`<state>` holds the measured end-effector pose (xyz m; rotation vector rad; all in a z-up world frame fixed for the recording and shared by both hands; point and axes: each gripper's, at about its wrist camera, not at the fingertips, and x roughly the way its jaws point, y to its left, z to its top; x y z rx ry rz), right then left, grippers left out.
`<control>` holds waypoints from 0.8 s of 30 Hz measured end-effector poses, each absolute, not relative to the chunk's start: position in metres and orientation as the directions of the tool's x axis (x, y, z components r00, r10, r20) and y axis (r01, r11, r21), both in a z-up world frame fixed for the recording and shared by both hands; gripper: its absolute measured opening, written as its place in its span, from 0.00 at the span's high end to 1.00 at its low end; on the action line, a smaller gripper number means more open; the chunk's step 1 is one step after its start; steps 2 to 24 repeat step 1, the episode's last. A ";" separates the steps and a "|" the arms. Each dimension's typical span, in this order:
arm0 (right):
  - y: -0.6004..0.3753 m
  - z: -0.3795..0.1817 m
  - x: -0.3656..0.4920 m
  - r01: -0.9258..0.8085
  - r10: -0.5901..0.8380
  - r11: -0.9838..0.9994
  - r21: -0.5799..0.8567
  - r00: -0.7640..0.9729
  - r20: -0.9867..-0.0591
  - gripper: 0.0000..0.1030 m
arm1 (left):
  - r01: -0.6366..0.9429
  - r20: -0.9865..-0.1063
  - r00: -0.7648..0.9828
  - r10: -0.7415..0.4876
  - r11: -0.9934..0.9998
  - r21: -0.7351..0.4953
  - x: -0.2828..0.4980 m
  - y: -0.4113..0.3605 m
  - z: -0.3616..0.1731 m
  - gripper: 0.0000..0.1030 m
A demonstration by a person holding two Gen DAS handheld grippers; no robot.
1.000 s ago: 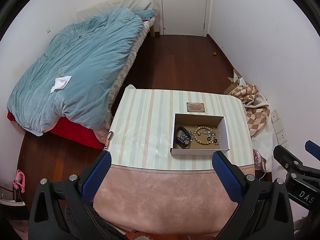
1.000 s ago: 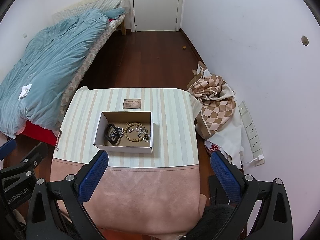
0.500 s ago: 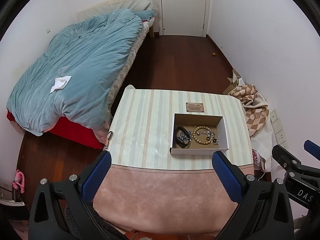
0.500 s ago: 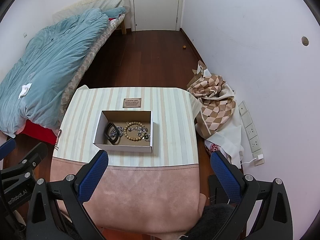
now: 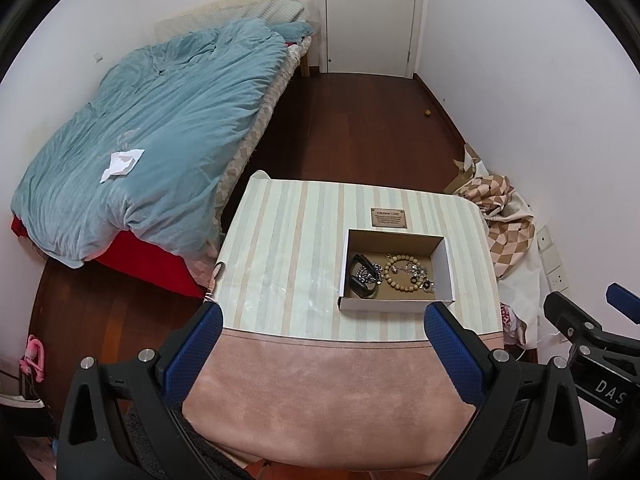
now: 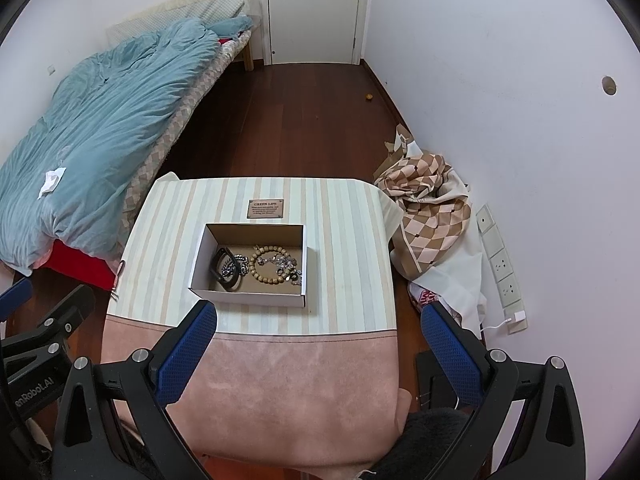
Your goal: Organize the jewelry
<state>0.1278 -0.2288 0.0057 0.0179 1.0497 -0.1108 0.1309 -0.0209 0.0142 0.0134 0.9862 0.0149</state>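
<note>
My left tongs (image 5: 322,344) and right tongs (image 6: 320,342) gape, released; the jewelry box (image 6: 250,298) sits at twelve o'clock.

I see an open white cardboard box (image 5: 395,303) (image 6: 248,297) with a brown inside sitting flat on the striped part of the table. In it lie a round wooden bead bracelet (image 5: 402,276) (image 6: 269,265), a black band (image 5: 361,283) (image 6: 225,267) at its left end, and a tangle of silver chain pieces (image 5: 418,273) (image 6: 289,270) overlapping the beads
</note>
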 end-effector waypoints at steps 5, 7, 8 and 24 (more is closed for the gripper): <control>-0.229 0.006 0.128 0.100 -0.082 0.994 -0.038 0.493 -0.866 0.00 | -0.003 -0.835 0.550 0.017 1.000 0.018 0.132 -0.022 0.015 0.00; -0.229 0.006 0.128 0.100 -0.082 0.994 -0.038 0.493 -0.866 0.00 | -0.003 -0.835 0.550 0.017 1.000 0.018 0.132 -0.022 0.015 0.00; -0.229 0.006 0.128 0.100 -0.082 0.994 -0.038 0.493 -0.866 0.00 | -0.003 -0.835 0.550 0.017 1.000 0.018 0.132 -0.022 0.015 0.00; -0.229 0.006 0.128 0.100 -0.082 0.994 -0.038 0.493 -0.866 0.00 | -0.003 -0.835 0.550 0.017 1.000 0.018 0.132 -0.022 0.015 0.00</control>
